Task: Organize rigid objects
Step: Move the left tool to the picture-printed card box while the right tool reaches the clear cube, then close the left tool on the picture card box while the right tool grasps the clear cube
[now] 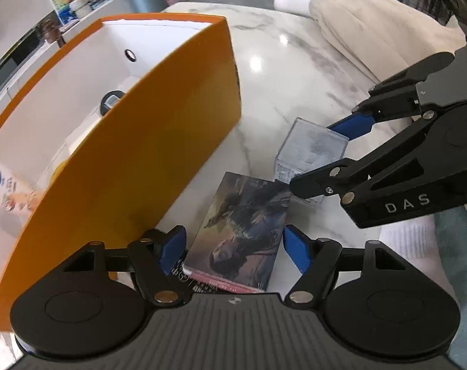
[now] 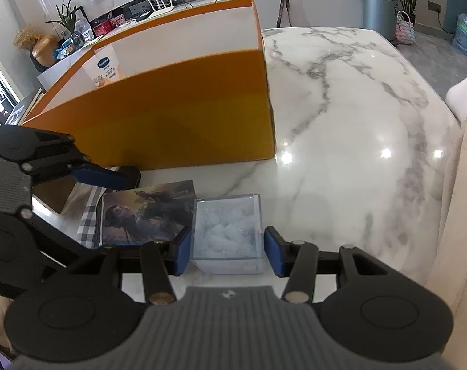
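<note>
A flat box with a painted portrait cover (image 1: 242, 231) lies on the marble table between the open fingers of my left gripper (image 1: 233, 251), not clamped. It also shows in the right wrist view (image 2: 147, 212). A clear plastic cube box (image 2: 227, 234) with white crumpled filling stands beside it, between the open fingers of my right gripper (image 2: 227, 251), with small gaps at both pads. The cube (image 1: 310, 148) and my right gripper (image 1: 332, 157) also show in the left wrist view. My left gripper (image 2: 116, 182) shows at the left of the right wrist view.
A large orange box (image 1: 135, 154) with a white inside stands open on the table to the left; it holds a white carton (image 2: 105, 69) and a round dark item (image 1: 110, 101). A checked cloth (image 2: 88, 225) lies under the portrait box. A person's beige-clad leg (image 1: 372, 30) rests beyond the marble table (image 2: 356, 123).
</note>
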### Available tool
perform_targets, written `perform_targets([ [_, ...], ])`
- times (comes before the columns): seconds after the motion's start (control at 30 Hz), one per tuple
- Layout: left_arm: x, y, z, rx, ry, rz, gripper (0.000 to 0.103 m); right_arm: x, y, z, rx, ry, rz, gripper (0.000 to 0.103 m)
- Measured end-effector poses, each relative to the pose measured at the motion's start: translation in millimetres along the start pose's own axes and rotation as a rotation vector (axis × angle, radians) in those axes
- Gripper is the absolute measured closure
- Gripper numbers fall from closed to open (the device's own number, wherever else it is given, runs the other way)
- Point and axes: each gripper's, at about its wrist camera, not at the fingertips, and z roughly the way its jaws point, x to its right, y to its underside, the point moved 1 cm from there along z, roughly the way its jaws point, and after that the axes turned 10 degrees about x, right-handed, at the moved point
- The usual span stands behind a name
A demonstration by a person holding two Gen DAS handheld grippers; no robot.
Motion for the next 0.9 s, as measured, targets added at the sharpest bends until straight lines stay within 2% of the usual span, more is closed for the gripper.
perform_targets([
  [0.2, 7, -2, 5, -0.014, -0.016, -0.037, 0.026, 0, 0, 2, -0.001, -0.002, 0.004, 0.052],
  [0.37, 11, -7, 4, -0.075, -0.095, -0.191, 0.027, 1, -2, 3, -0.001, 0.004, 0.020, 0.052],
  [0.47, 16, -7, 4, -0.086, -0.129, -0.236, 0.027, 3, -2, 2, 0.001, 0.012, 0.030, 0.051],
  [0.67, 19, -2, 12, -0.091, -0.105, -0.233, 0.028, 2, 0, 1, 0.002, 0.019, 0.026, 0.051],
  [0.83, 11, 3, 14, -0.063, -0.073, -0.307, 0.026, 4, 0, 3, -0.003, 0.022, 0.039, 0.050],
  [0.9, 10, 4, 14, -0.056, -0.067, -0.325, 0.030, 6, -1, 4, -0.007, 0.025, 0.046, 0.048],
])
